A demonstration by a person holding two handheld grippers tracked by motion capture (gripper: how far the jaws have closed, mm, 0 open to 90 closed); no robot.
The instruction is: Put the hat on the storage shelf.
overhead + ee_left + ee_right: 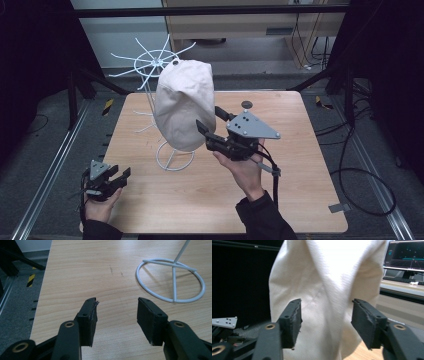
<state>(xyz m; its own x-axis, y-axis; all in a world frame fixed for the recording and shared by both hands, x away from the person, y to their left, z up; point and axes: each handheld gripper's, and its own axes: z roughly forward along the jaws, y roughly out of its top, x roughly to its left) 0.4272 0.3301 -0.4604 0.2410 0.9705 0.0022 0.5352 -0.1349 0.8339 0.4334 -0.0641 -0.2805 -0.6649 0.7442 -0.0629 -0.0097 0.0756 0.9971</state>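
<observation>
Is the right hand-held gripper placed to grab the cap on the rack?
Probably yes: the right hand-held gripper is open right at the cap, cloth just ahead of its jaws, nothing between.

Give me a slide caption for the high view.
Right gripper open beside a beige cap hanging on a white wire stand.

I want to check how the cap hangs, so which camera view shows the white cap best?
The high view: the whole cap shows there, hanging on the white wire stand. The right gripper view gives a close stretch of its cloth beyond open jaws. The left gripper view has the stand's ring base.
</observation>
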